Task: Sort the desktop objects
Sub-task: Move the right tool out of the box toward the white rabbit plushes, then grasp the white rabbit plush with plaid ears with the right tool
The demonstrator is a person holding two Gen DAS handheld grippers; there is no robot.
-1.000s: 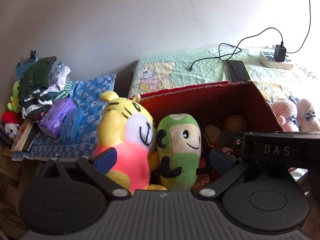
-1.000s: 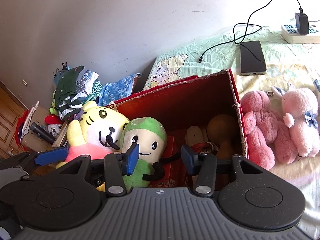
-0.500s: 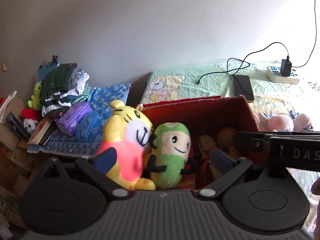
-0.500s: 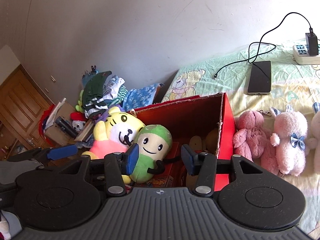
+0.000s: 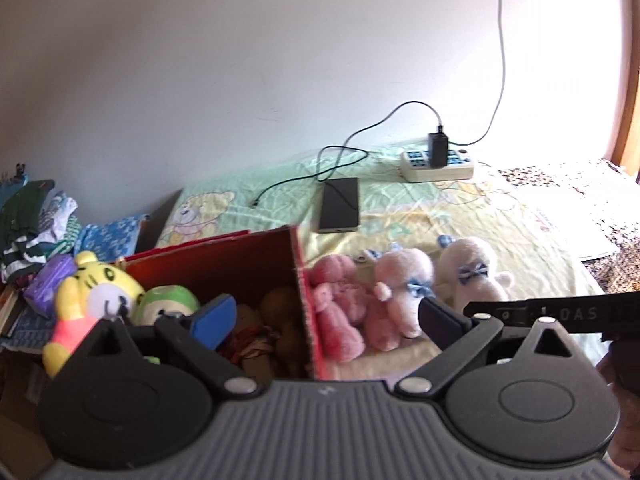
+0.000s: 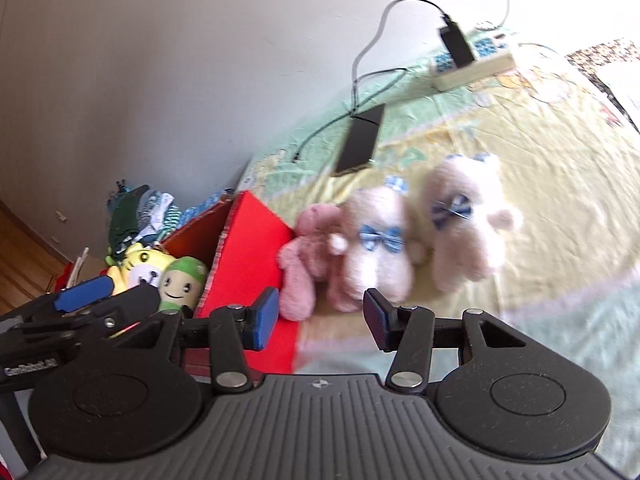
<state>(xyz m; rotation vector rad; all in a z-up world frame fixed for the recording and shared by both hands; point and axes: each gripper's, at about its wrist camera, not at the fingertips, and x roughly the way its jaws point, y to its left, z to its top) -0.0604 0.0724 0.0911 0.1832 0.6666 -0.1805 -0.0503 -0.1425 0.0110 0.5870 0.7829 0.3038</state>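
Observation:
A red cardboard box stands on the bed with a yellow tiger plush and a green plush at its left end. Three plush toys lie right of the box: a dark pink one, a light pink one and a whitish one, the last two wearing blue bows. My left gripper is open above the box's right wall. My right gripper is open just before the pink toys, holding nothing.
A black phone with a loose cable and a white power strip lie farther back on the bedsheet. Folded clothes and a purple pack are piled left of the box, near the wall.
Both grippers have swung right, away from the box's left end toward the pink toys. The right gripper's jaws now stand wider apart. The plush toys in the box have not moved.

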